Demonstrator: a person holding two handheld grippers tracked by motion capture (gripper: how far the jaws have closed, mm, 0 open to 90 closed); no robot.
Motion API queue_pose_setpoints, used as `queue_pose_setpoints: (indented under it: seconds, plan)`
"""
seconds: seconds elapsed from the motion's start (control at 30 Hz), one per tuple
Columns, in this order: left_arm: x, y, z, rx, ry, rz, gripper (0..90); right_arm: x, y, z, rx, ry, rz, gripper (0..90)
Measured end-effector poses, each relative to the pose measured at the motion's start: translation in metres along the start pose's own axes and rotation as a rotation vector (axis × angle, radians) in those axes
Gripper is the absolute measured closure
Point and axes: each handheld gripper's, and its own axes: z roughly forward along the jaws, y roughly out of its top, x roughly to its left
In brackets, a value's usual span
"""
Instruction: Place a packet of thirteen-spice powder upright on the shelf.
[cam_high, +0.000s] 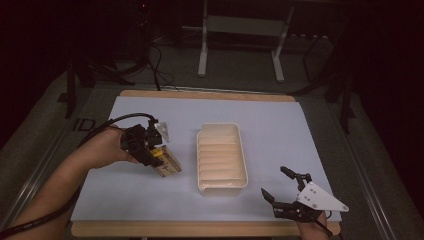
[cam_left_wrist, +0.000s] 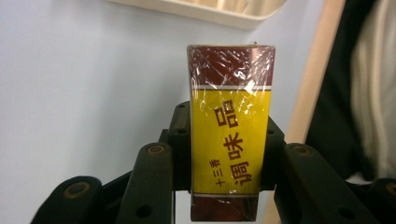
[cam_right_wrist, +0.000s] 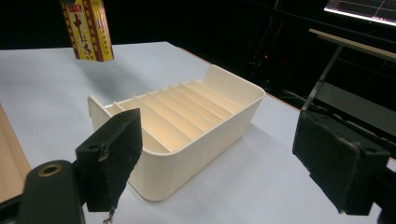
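**Item: wrapped box, held aloft left of tray**

Location: The box (cam_high: 166, 161) is held clear of the pale blue mat (cam_high: 280, 125), left of the cream tray (cam_high: 221, 156) and near its middle. In the right gripper view the box is seen hanging in the air beyond the tray's far side.

Description: A slim rectangular carton, yellow in the middle with dark red bands at both ends, printed with red characters, and sealed in crinkled clear film that catches the light.

Holding: The left gripper (cam_left_wrist: 229, 154) is pinched on the box across its narrow sides, low on the yellow panel. The right gripper (cam_high: 281, 189) is spread wide with nothing between its jaws, near the right front corner of the mat.

Step judged: Carrying, probably toward the tray. The tray is divided by ribs into narrow slots, all bare.

Next move judged: The box would need to be brought over a slot, lined up with the ribs and lowered edge-first.
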Motion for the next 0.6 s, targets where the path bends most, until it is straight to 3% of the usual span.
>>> queue_pose_setpoints:
  seconds: [0.1, 0.3, 0.43, 0.47, 0.6]
  plan:
    - [-0.002, 0.004, 0.0, -0.001, -0.008, 0.0, 68.3, 0.0, 0.0, 0.0, 0.0, 0.001, 0.001, 16.0]
    - [-0.005, 0.015, -0.004, -0.048, -0.035, 0.013, 68.3, 0.0, 0.0, 0.0, 0.004, 0.002, -0.004, 16.0]
    - [-0.009, 0.024, -0.005, -0.05, -0.009, 0.01, 68.2, 0.0, 0.0, 0.0, 0.005, 0.002, -0.002, 16.0]
    - [-0.009, 0.027, -0.006, -0.048, -0.023, 0.004, 68.2, 0.0, 0.0, 0.0, 0.004, 0.002, -0.002, 16.0]
    - [-0.013, 0.036, -0.008, -0.063, -0.017, 0.037, 68.2, 0.0, -0.001, 0.0, 0.005, 0.004, -0.003, 16.0]
